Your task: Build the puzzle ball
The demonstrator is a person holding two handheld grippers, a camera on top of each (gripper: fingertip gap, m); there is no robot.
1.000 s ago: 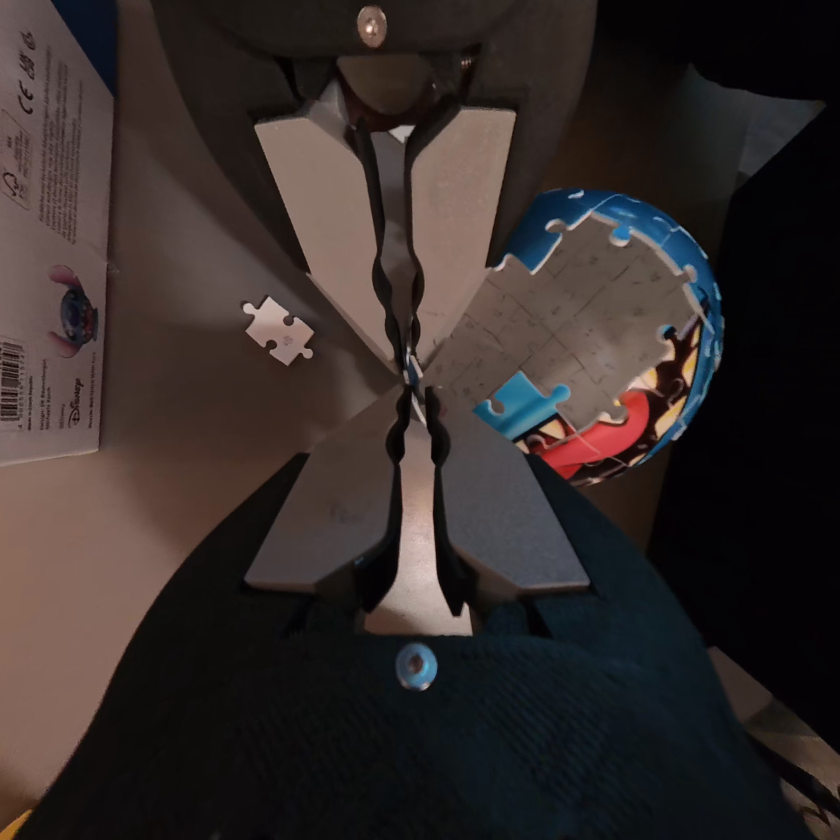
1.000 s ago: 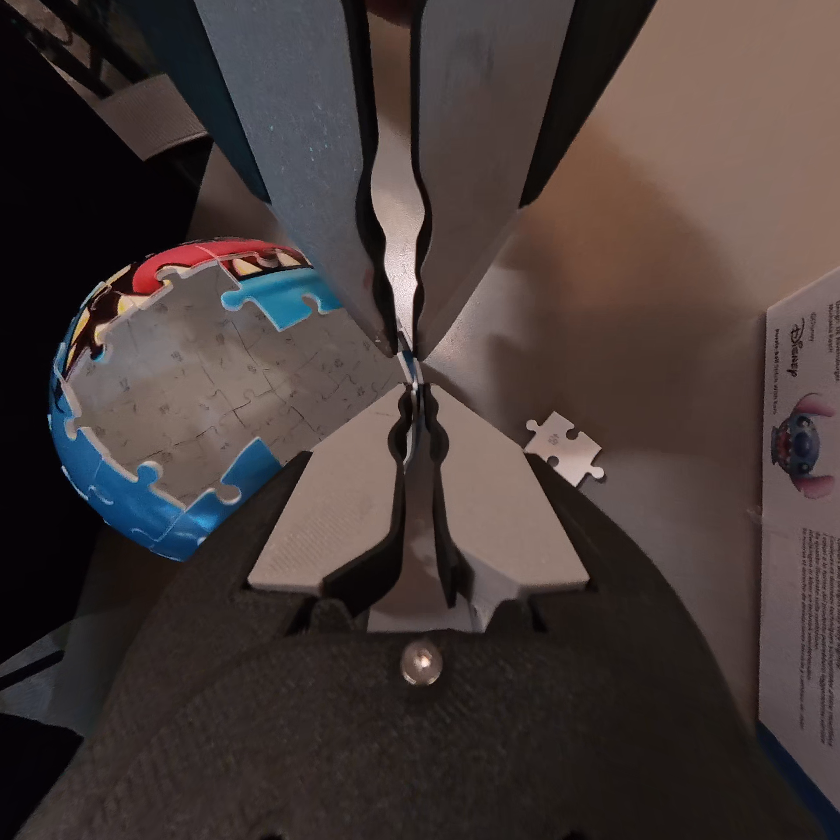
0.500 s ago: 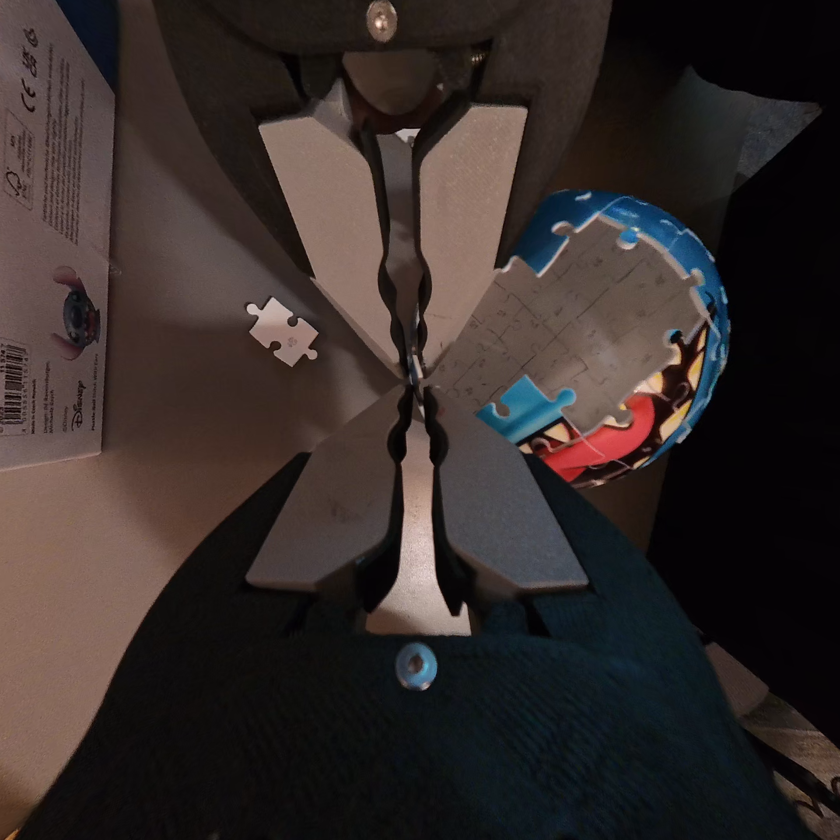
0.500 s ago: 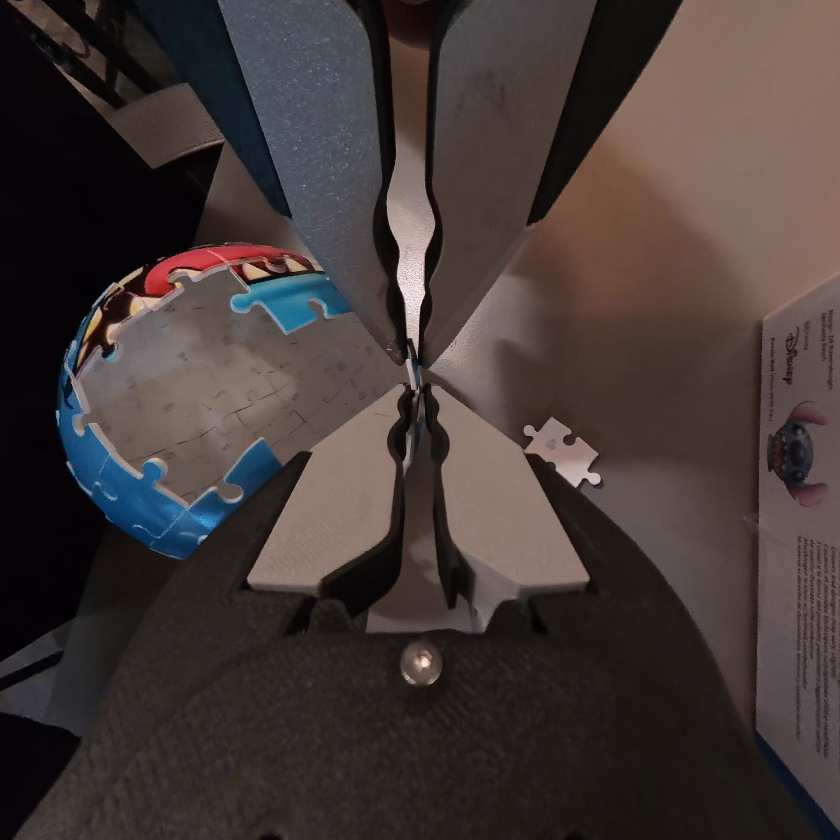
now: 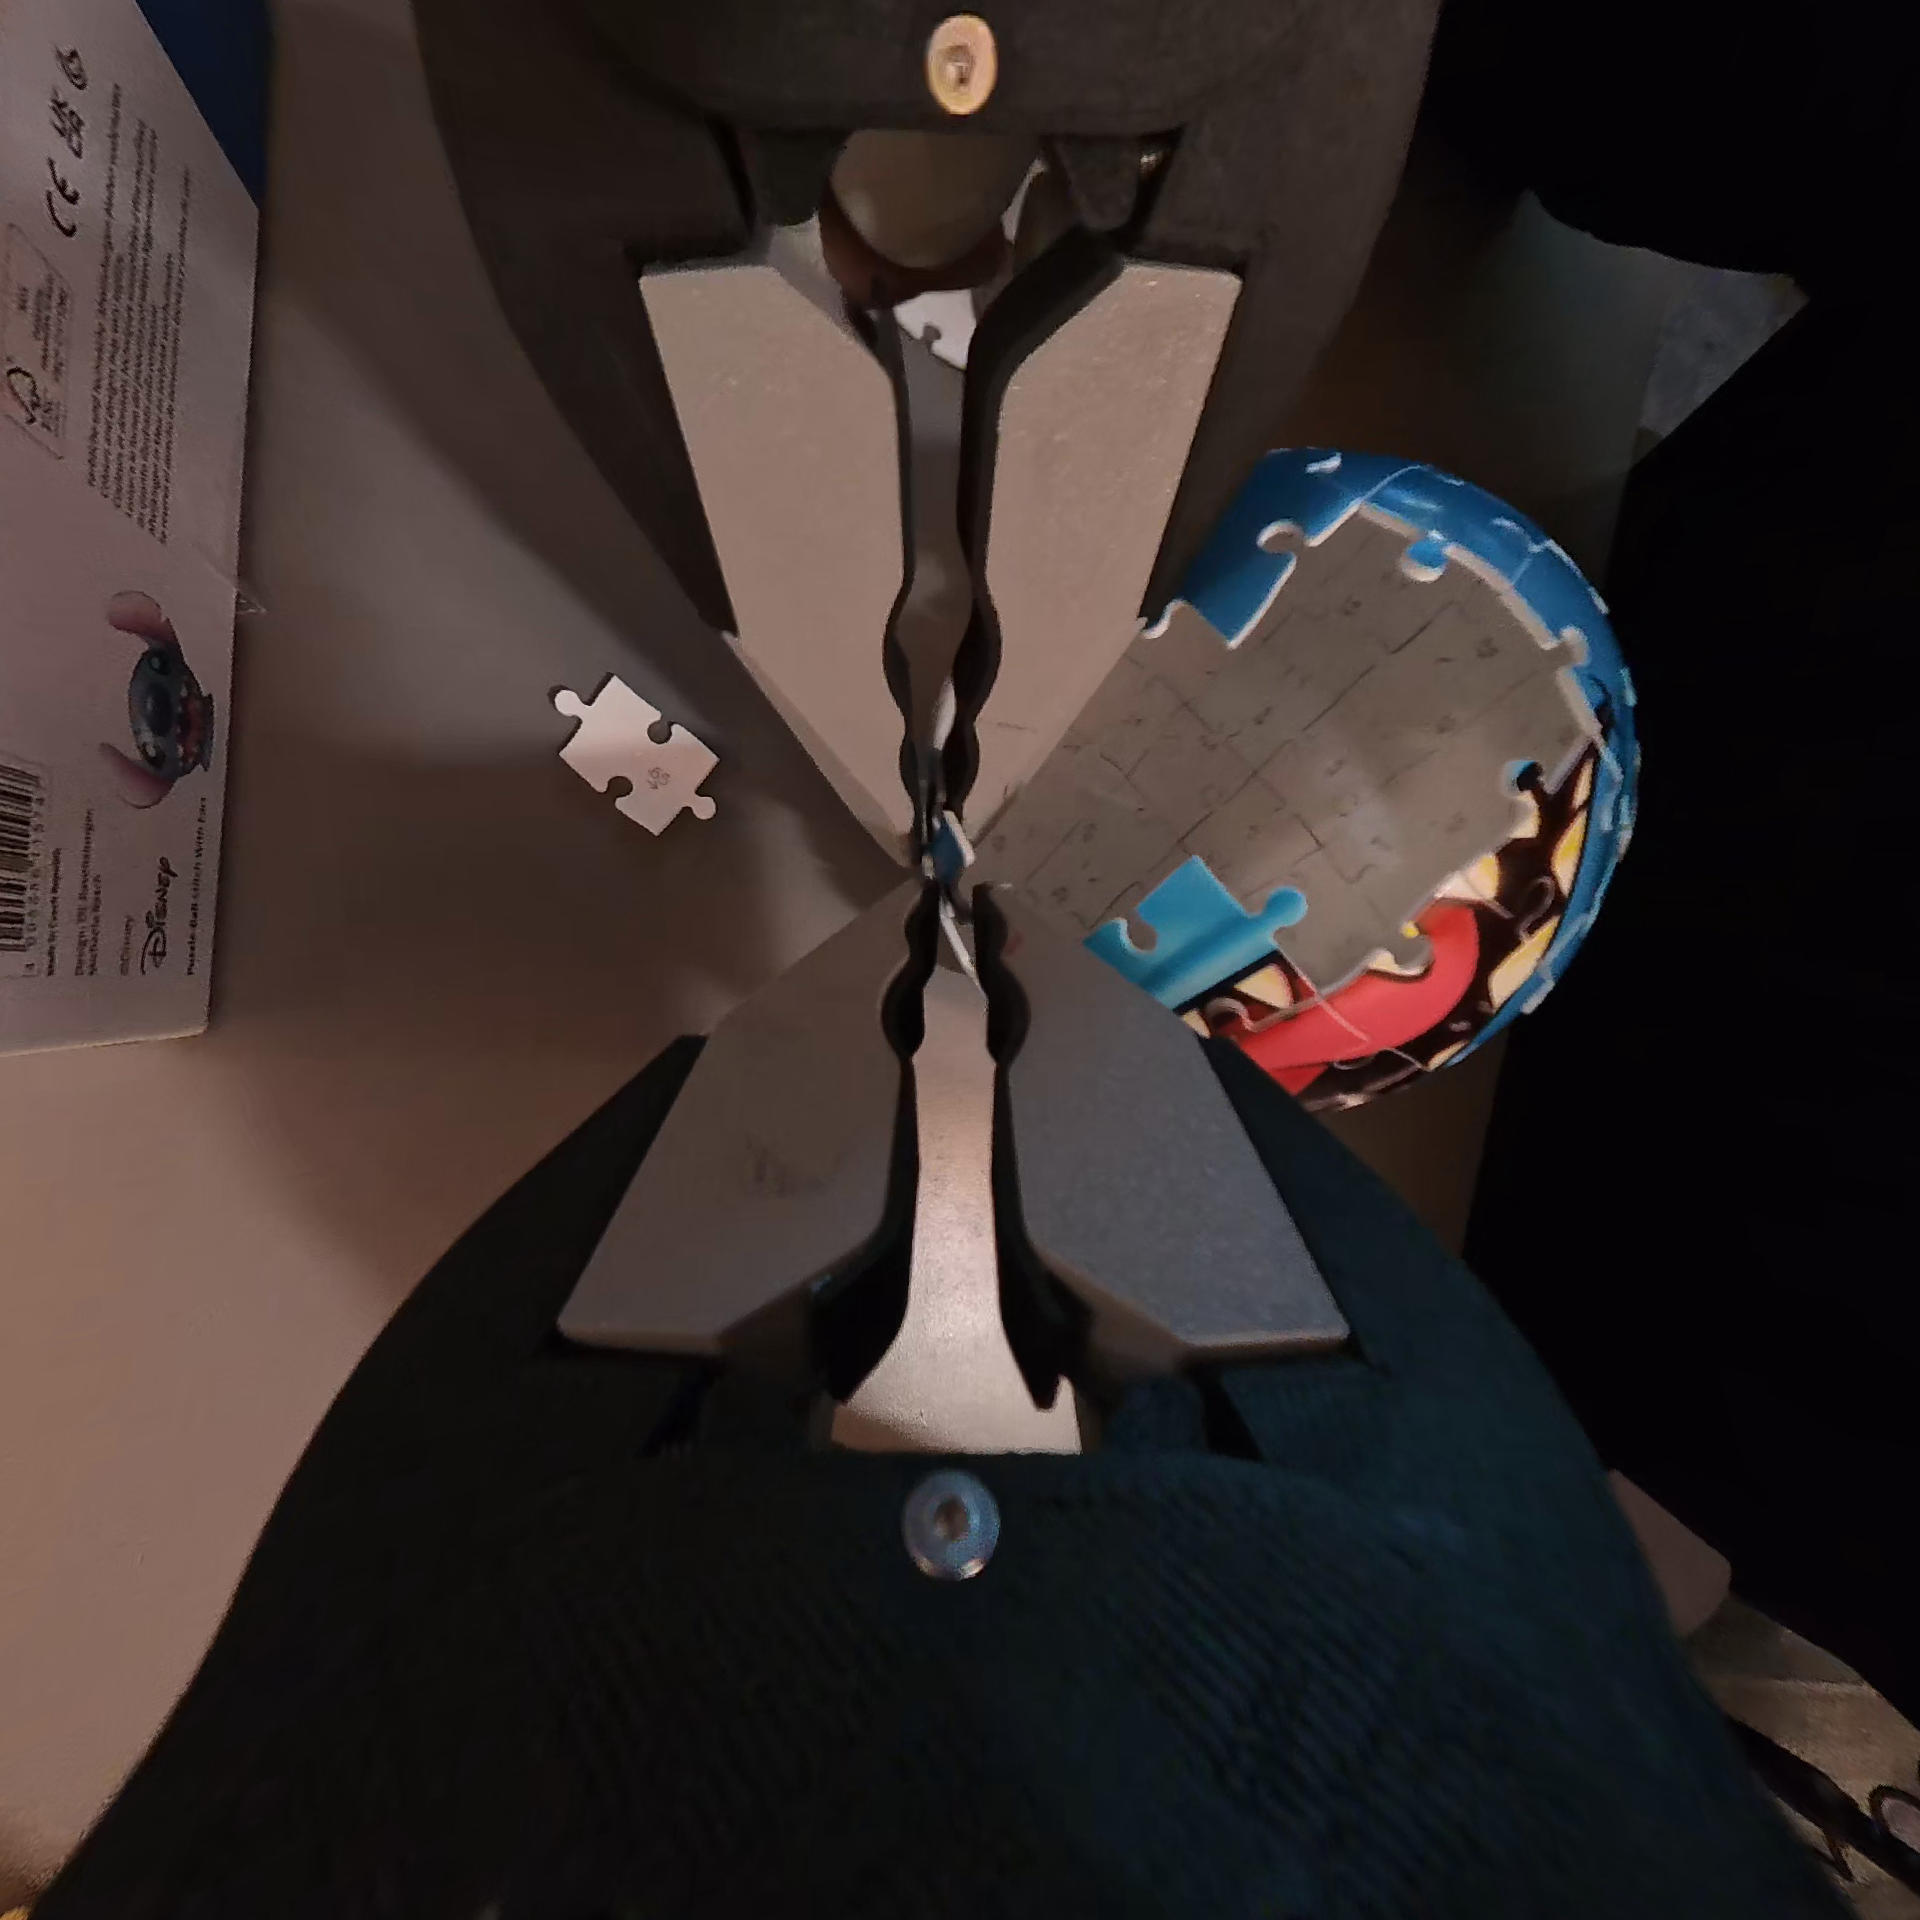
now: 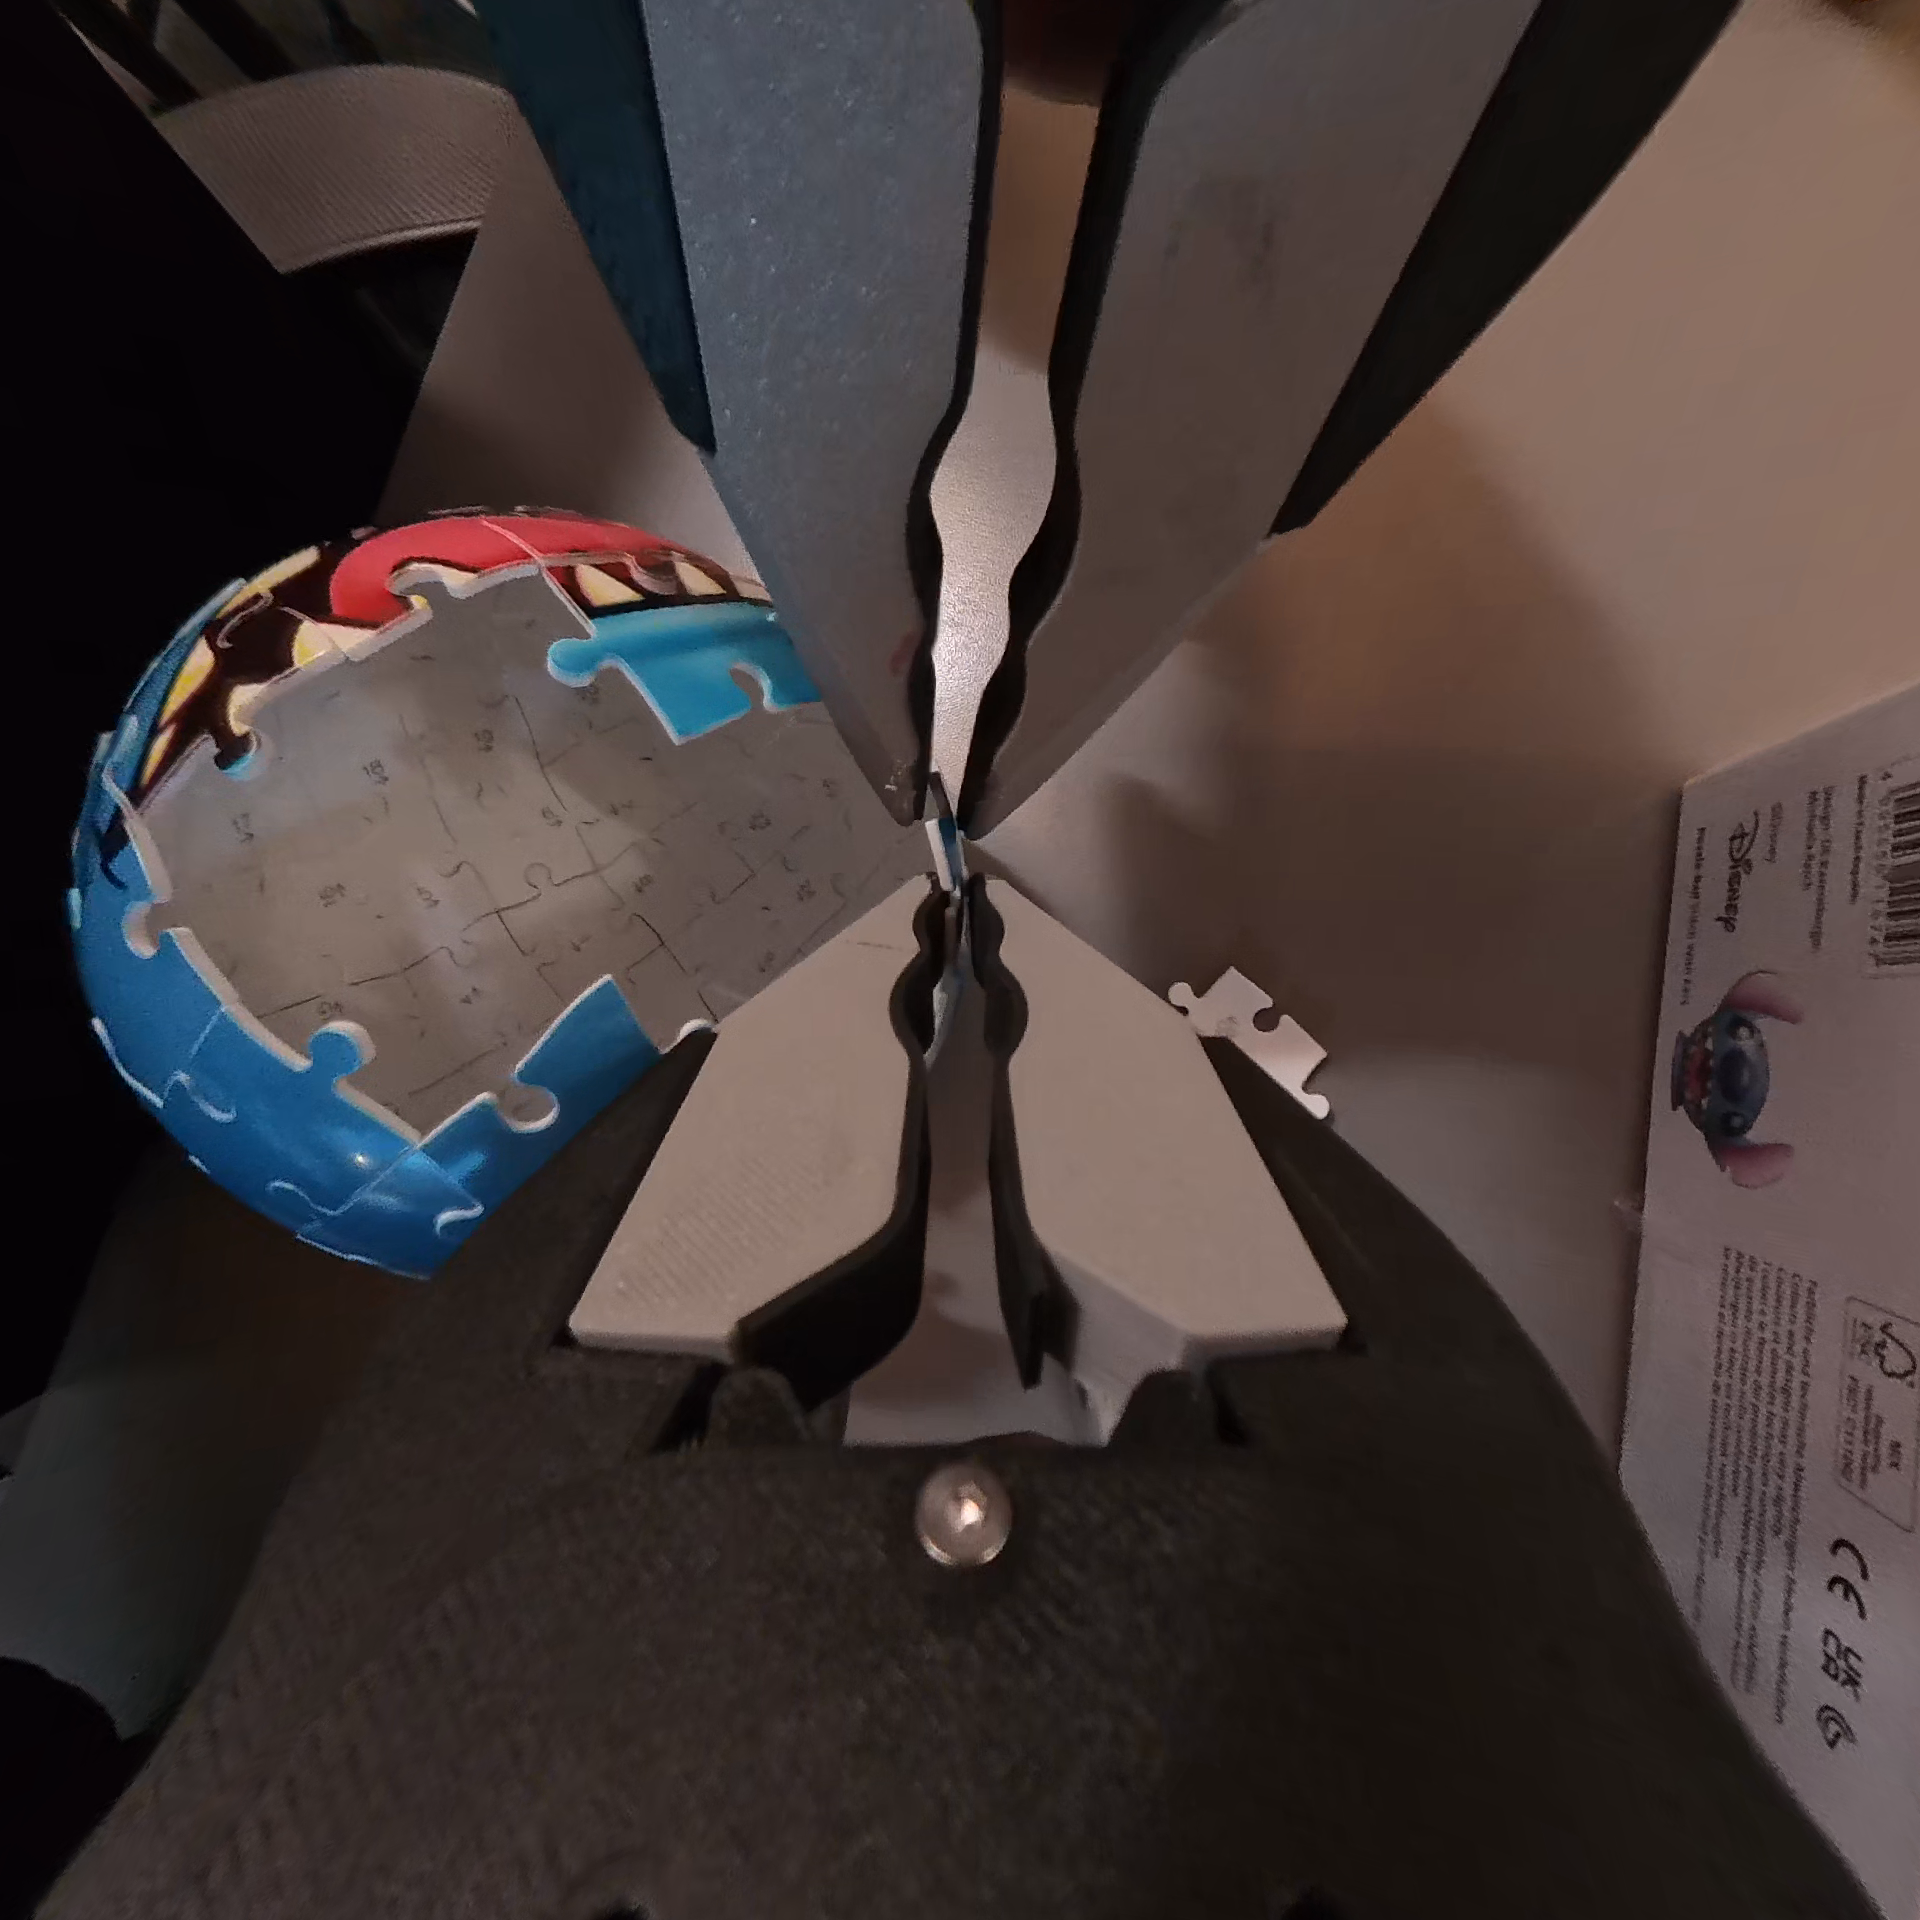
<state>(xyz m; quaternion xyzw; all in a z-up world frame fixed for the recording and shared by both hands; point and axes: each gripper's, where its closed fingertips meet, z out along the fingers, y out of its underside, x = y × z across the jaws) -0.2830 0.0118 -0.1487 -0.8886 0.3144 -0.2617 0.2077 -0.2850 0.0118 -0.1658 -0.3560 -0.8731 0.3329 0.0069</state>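
Now, both grippers meet tip to tip at the centre of each frame, and between them sits one small blue puzzle piece, seen edge-on. The left gripper has its fingers drawn nearly together, pinching the lower edge of that piece; the right gripper is likewise almost closed on the same piece, so it is gripped from both ends at once. The piece looks thin, stiff and curved, glossy blue on one face and matte grey on the other, so I judge it light and a bit slippery: best held by its flat body, not the little tabs. The puzzle ball sits at the right of the left wrist view and at the left of the right wrist view, a half-built hollow shell showing its pale grey inside, with a jagged rim of knobs and notches. It looks rigid but probably pops apart under a hard squeeze, so it wants a gentle hold on the finished blue outer wall. A spare grey piece lies flat on the beige counter, left of centre. A printed card lies along the left edge.
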